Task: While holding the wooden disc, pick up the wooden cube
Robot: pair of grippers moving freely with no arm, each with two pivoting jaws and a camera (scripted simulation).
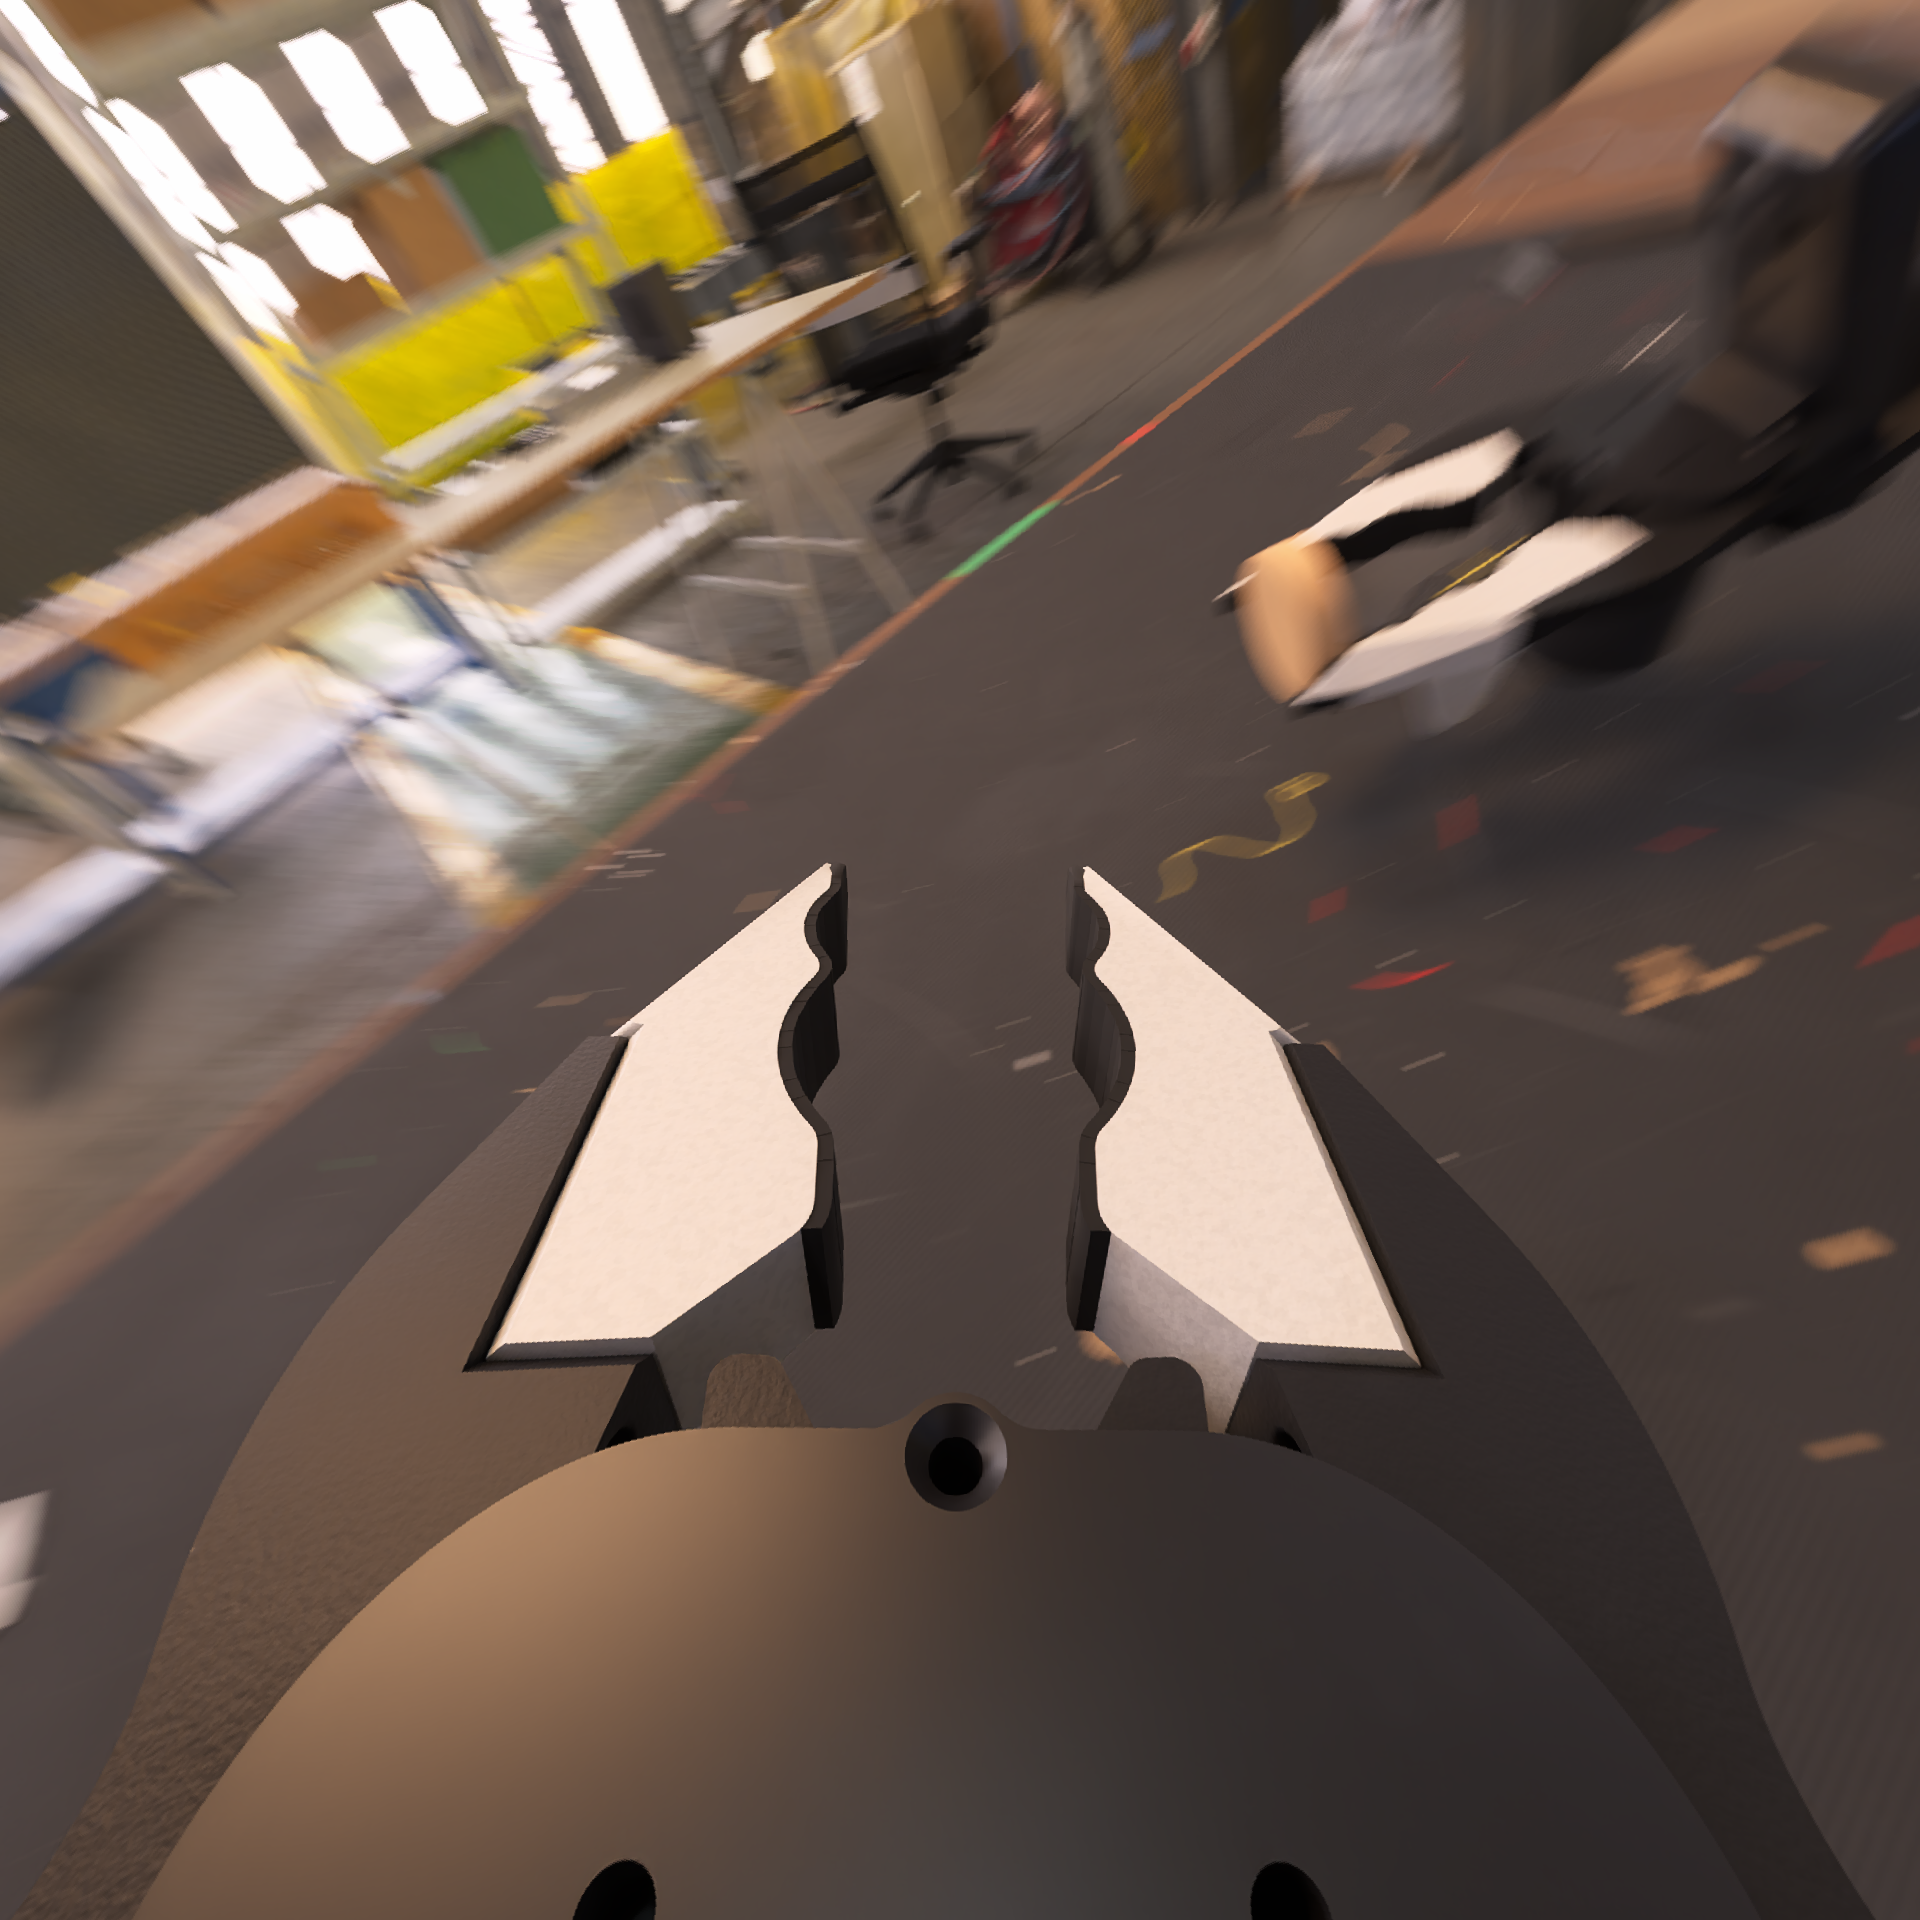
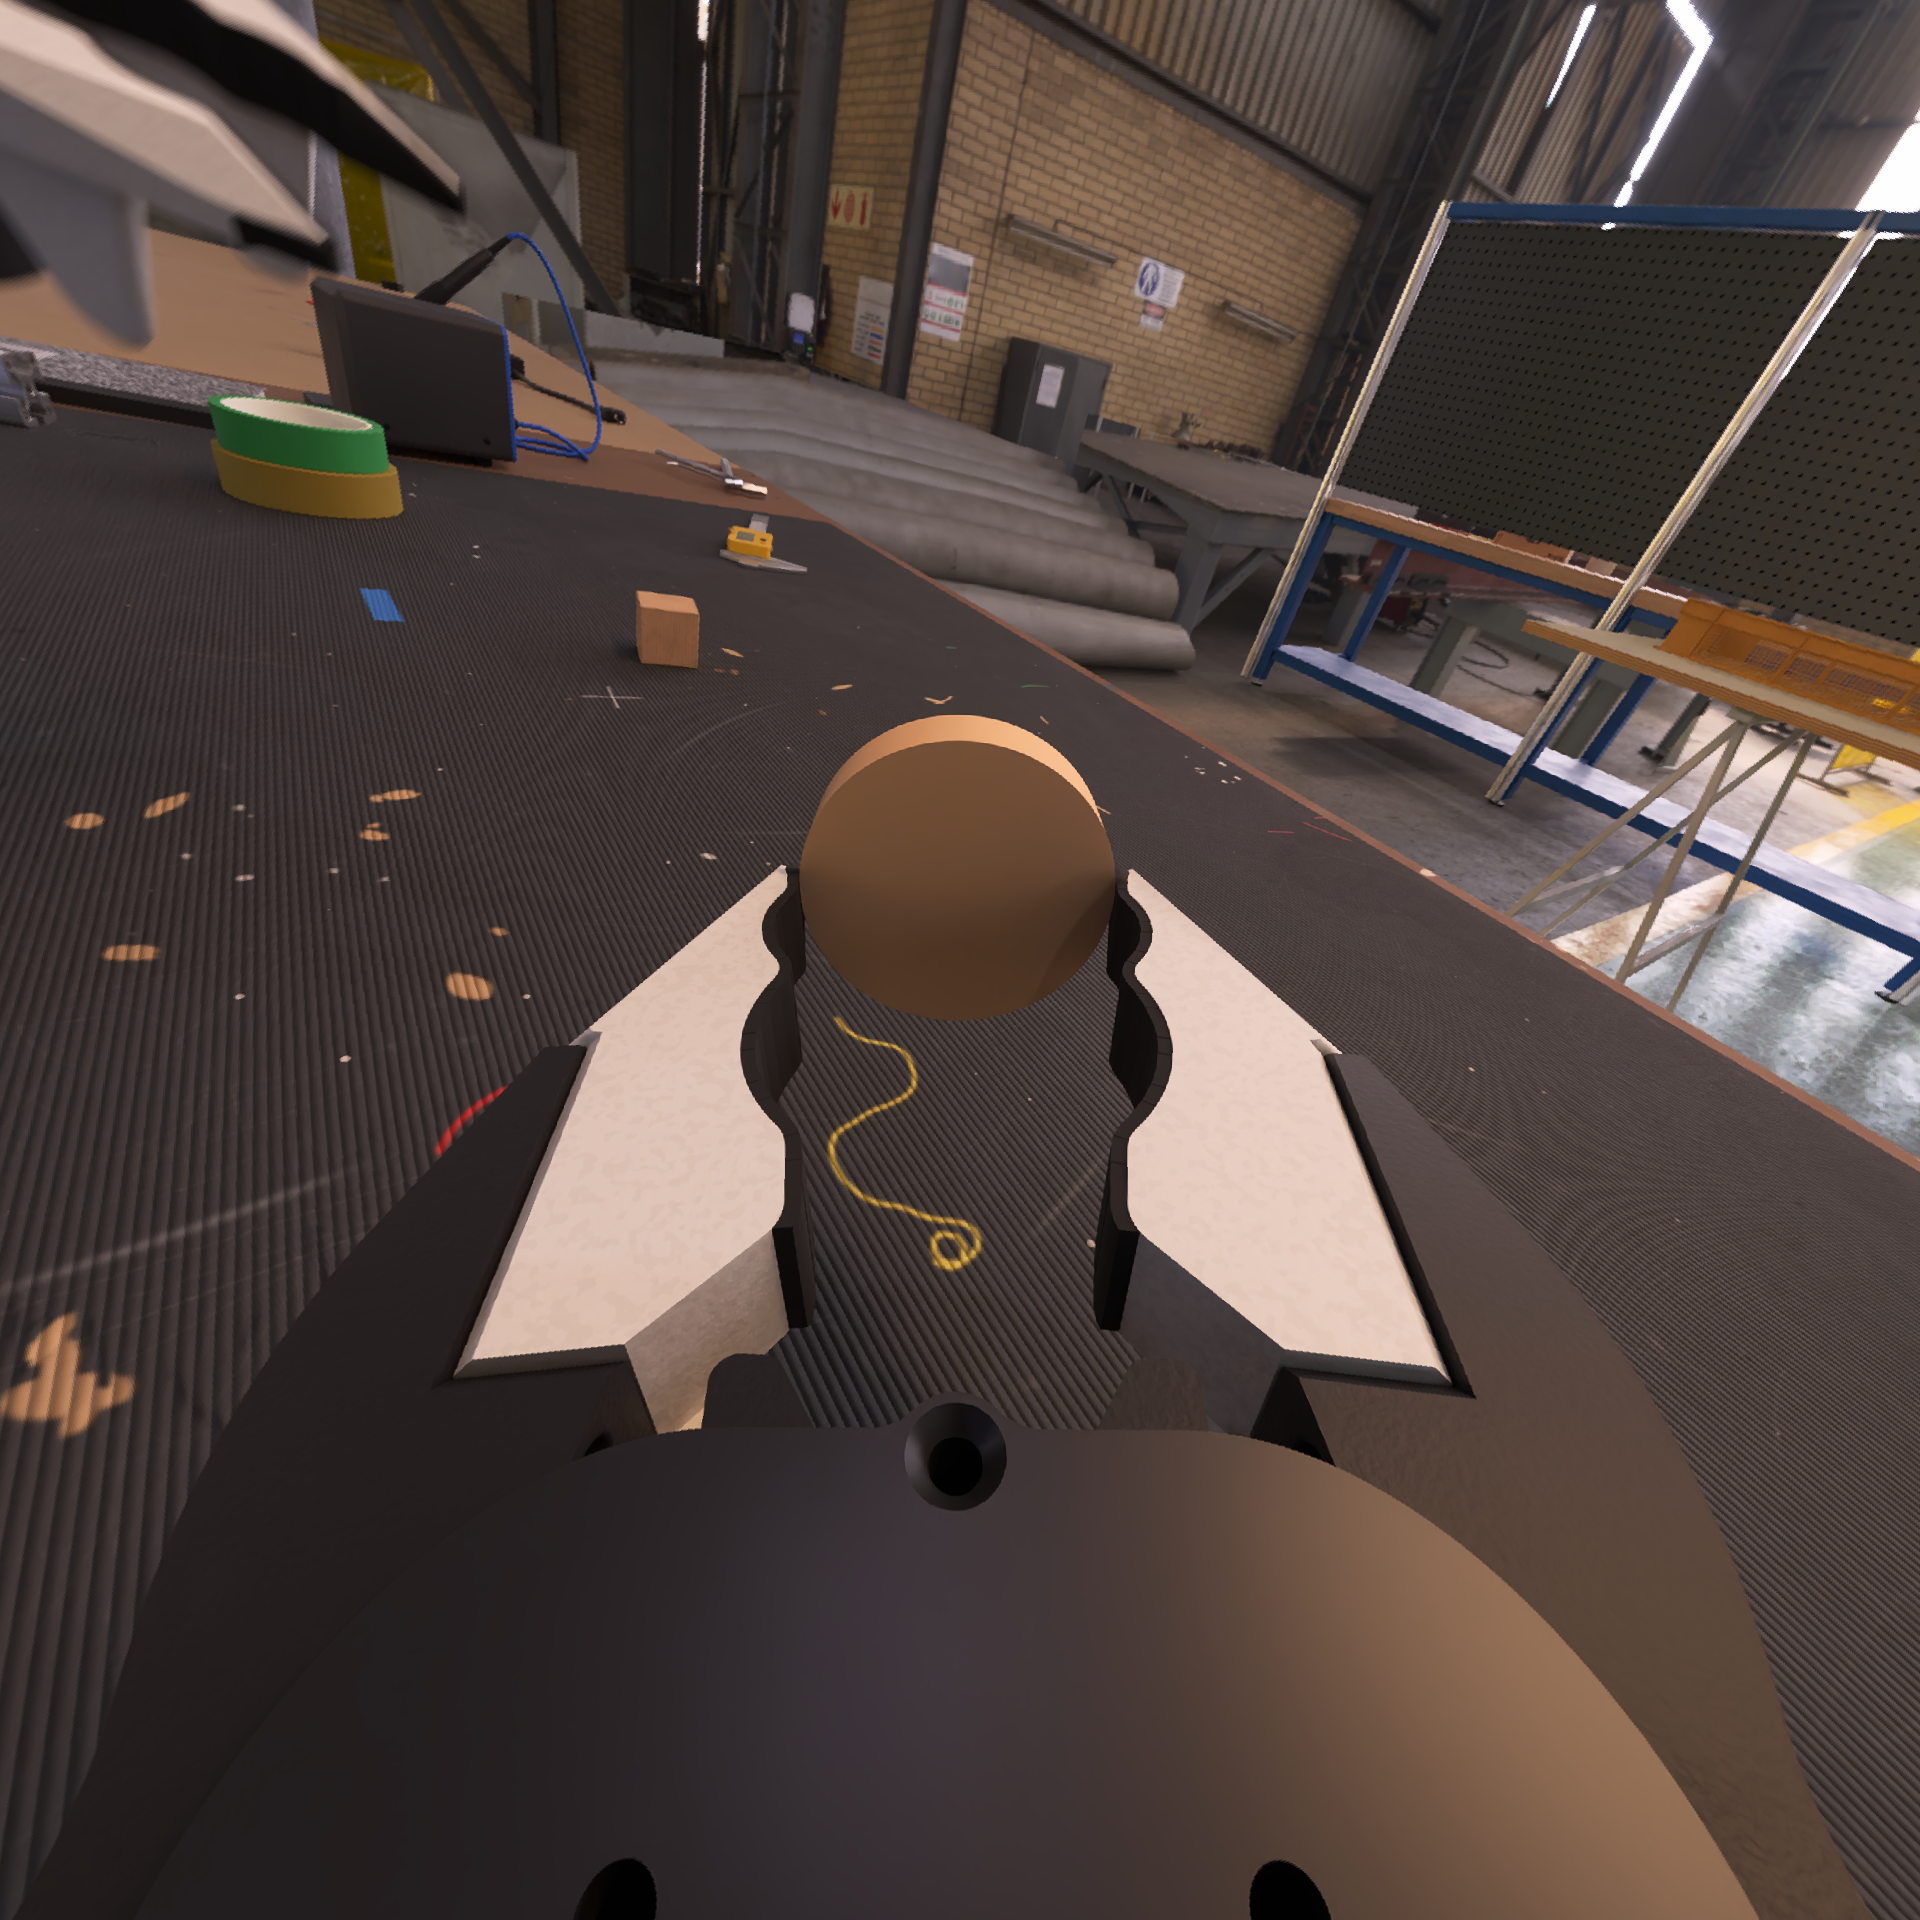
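My right gripper is shut on a round wooden disc, held on edge at the fingertips above the dark ribbed mat. The wooden cube sits on the mat ahead and to the left of it, apart from everything. My left gripper is open and empty above the mat; the cube does not show in its view. The left wrist view shows the right gripper at upper right with the disc, blurred. The left gripper's fingers show at the top left of the right wrist view.
Green and yellow tape rolls lie stacked at the mat's far left, with a black box with blue cables behind. A small yellow tool lies beyond the cube. The table edge runs diagonally at right, with the floor below.
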